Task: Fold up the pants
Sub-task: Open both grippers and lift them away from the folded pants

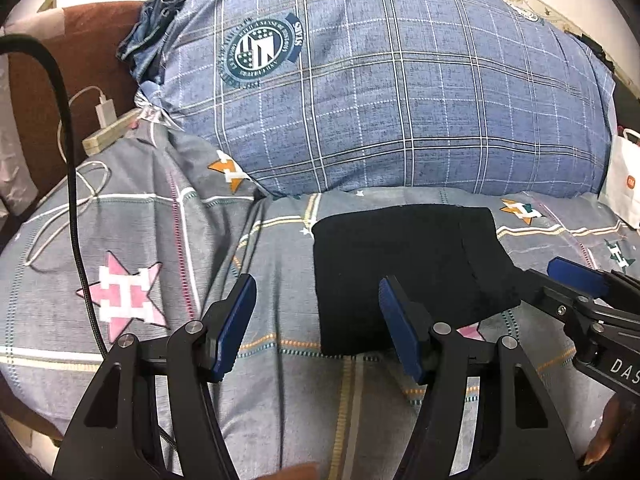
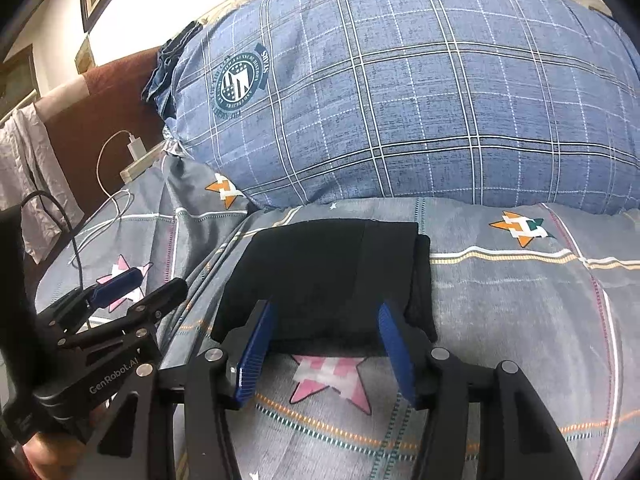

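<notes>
The left gripper (image 1: 316, 320) stands wide open with nothing between its blue pads (image 1: 236, 326); its right pad sits over the near left edge of the black pants (image 1: 404, 276), though whether it touches the cloth cannot be told, and its left pad hangs above the bare grey bedsheet (image 1: 280, 392). The right gripper (image 2: 326, 354) is likewise spread wide and empty, both of its pads (image 2: 396, 354) poised just at the near edge of the pants (image 2: 328, 276), with a pink star print on the sheet showing between them. In the left wrist view the right gripper (image 1: 576, 280) reaches in from the right, its tip by the pants' right edge; in the right wrist view the left gripper (image 2: 138, 286) lies off to the left, apart from the cloth. The pants lie folded into a compact dark rectangle, flat on the bedsheet (image 2: 520, 320), just in front of a large blue plaid pillow (image 1: 400, 92). Farther left, a white charger and cable (image 1: 104, 114) rest near a power strip (image 1: 110, 134) at the bed's edge, and a black cable (image 1: 74, 184) runs down across the sheet.
</notes>
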Motion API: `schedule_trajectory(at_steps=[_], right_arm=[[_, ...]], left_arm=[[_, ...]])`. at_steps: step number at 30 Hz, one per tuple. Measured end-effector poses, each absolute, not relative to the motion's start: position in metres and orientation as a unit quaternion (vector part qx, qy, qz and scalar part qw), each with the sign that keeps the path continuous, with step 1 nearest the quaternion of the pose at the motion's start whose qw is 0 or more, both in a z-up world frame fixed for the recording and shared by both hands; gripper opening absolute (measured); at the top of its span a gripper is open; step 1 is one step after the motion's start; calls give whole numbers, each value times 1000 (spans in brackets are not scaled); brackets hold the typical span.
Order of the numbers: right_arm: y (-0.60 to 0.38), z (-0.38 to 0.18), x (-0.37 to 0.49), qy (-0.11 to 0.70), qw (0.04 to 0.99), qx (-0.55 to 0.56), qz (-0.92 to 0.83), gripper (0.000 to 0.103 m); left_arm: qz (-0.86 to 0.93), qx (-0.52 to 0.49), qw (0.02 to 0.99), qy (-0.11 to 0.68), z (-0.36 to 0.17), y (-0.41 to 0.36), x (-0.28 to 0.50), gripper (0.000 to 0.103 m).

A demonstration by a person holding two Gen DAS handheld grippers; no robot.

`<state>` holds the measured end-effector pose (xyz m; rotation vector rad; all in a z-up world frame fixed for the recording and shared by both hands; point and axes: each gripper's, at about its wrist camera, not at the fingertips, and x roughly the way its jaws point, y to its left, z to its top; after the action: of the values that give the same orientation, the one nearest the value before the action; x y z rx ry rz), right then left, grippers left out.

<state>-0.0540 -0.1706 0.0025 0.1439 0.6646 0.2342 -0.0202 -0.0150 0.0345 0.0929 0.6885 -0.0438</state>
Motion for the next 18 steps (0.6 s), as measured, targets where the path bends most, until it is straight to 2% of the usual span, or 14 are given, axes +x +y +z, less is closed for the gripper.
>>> schedule_trajectory(at_steps=[18], right_arm=[[-176,-2,-68,332,933,73,118,56]], left_arm=[[-48,25,937,344,33,-18,-40,65]])
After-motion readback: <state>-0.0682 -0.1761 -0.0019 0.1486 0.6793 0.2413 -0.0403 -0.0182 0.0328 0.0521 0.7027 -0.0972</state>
